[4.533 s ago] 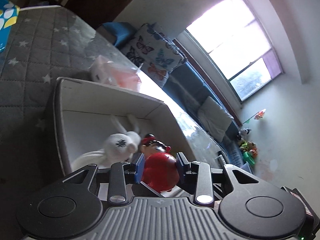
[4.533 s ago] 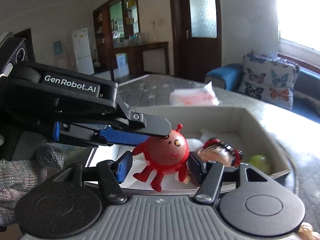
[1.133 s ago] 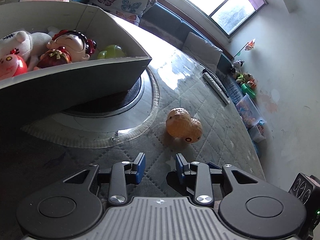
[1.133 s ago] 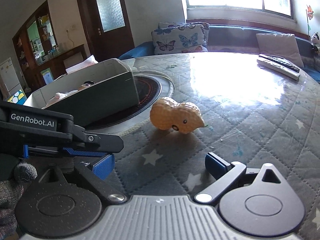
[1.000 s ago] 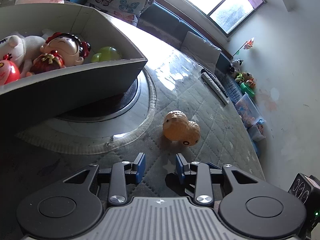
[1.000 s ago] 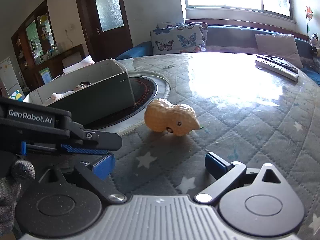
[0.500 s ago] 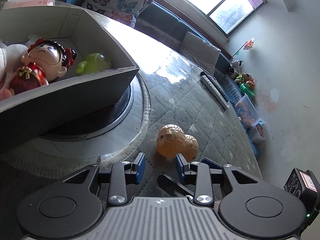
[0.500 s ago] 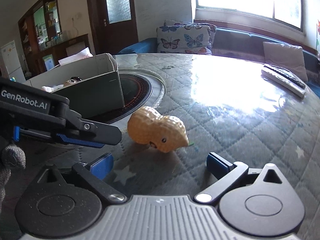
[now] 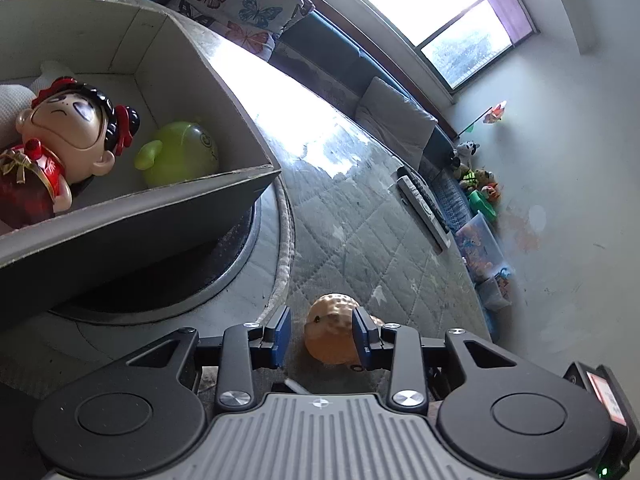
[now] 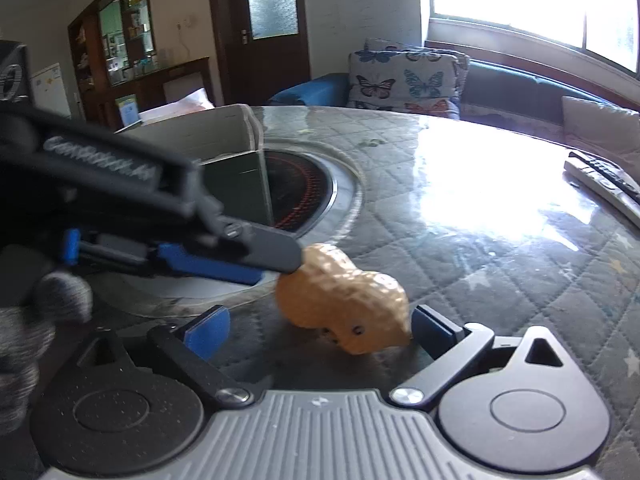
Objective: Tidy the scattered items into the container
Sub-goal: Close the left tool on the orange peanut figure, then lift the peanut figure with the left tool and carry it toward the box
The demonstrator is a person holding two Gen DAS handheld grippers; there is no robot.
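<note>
Orange and pebbled, a peanut-shaped toy [image 9: 330, 330] lay on the quilted grey counter [image 9: 360, 240], just outside the steel ring of a sunken hob, with both grippers around it. Its long axis ran roughly level with the counter; in the right wrist view the toy [image 10: 344, 308] pointed its narrower end, marked with a small dark eye, toward the lower right, while the rounder lobe sat to the upper left.

The left gripper [image 9: 322, 334] stood spread, its blue pads flanking the rounder lobe — the right-hand pad looked to be against the shell, the other clear of it. The right gripper [image 10: 320, 328] was opened wide, one pad just beside the toy's narrow end and the other well apart from it.

Only the left wrist view looked down into the grey cardboard container [image 9: 224, 80], which held a black-haired doll in red [image 9: 60, 136] and a lime-green round toy [image 9: 180, 154], with a pale plush item partly cut off at the frame's edge. Only the right wrist view showed the left gripper [image 10: 280, 256] from outside — blurred, its dark finger tip touching the top of the toy's rounder lobe — and the container [image 10: 224, 140] merely as a closed corner standing on the hob. A remote control [image 9: 424, 208] lay farther along the counter, well apart from the toy.
</note>
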